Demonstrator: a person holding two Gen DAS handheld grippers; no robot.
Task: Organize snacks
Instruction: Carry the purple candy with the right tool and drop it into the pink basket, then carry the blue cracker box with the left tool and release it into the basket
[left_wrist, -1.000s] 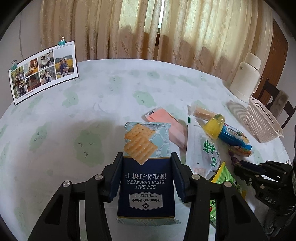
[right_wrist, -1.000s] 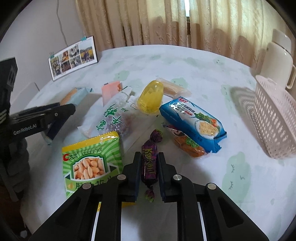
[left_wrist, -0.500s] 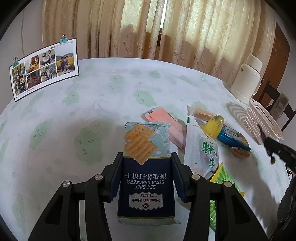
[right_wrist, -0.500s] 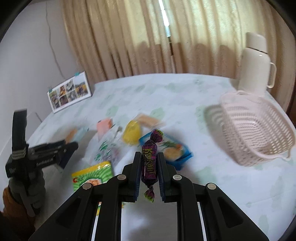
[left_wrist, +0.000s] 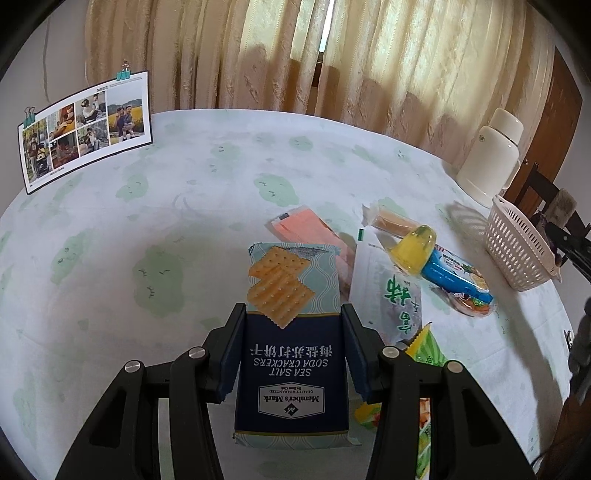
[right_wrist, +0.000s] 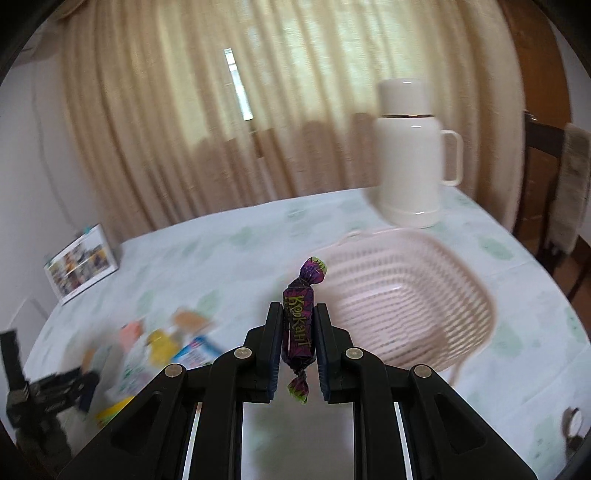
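Note:
My left gripper is shut on a blue sea salt soda cracker pack that rests on the table. My right gripper is shut on a purple wrapped candy, held in the air just left of the pale pink basket. In the left wrist view the basket stands at the right table edge with the right gripper beside it. More snacks lie right of the crackers: a pink pack, a yellow jelly cup, a blue biscuit pack, a white green-lettered bag.
A white thermos stands behind the basket. A photo card stands at the far left of the round table. A green peanut pack lies by my left gripper. Curtains hang behind; a chair stands at the right.
My right gripper has lifted the purple candy off the table and carried it right, up to the basket. The left gripper stays shut on the cracker pack without moving.

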